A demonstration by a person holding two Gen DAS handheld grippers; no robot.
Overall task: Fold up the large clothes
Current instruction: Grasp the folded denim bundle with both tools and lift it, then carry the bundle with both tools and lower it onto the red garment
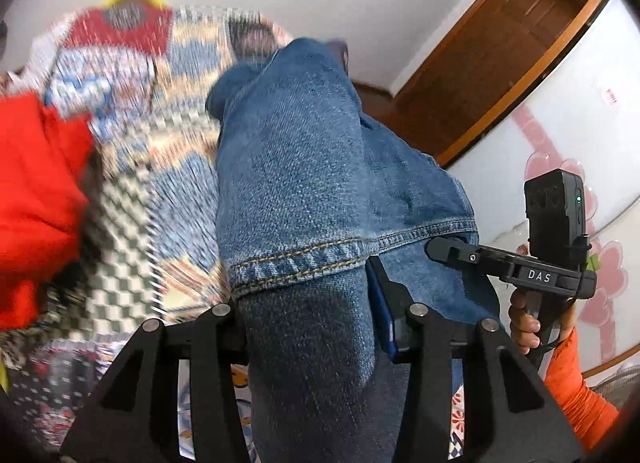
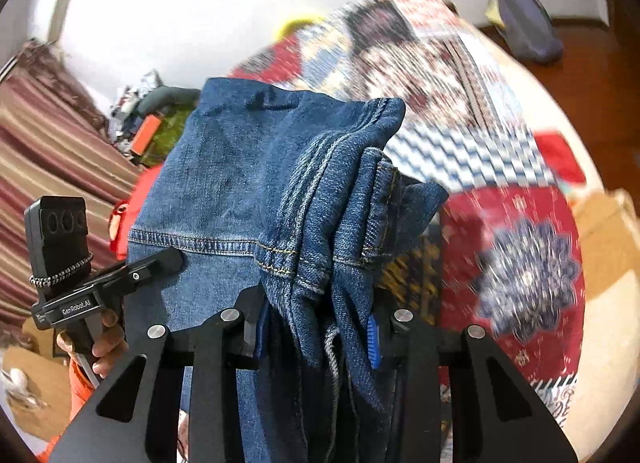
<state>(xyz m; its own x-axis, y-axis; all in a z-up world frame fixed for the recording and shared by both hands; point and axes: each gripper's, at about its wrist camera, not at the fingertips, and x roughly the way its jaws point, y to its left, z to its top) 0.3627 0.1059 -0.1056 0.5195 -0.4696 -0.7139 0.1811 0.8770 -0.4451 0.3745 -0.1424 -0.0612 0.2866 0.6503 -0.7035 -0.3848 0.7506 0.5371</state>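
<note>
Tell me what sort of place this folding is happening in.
Most likely a bedroom in a home. The jeans are held over a bed covered by a patchwork quilt; there is a wooden door, and striped curtains hang beside cluttered belongings.

patterned bedspread [image 1: 160, 151] blurred; jeans [image 1: 296, 191] hide both claws' fingertips.

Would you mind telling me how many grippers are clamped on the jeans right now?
2: the left gripper grips the jeans near a stitched hem; the right gripper grips bunched denim beside it.
</note>
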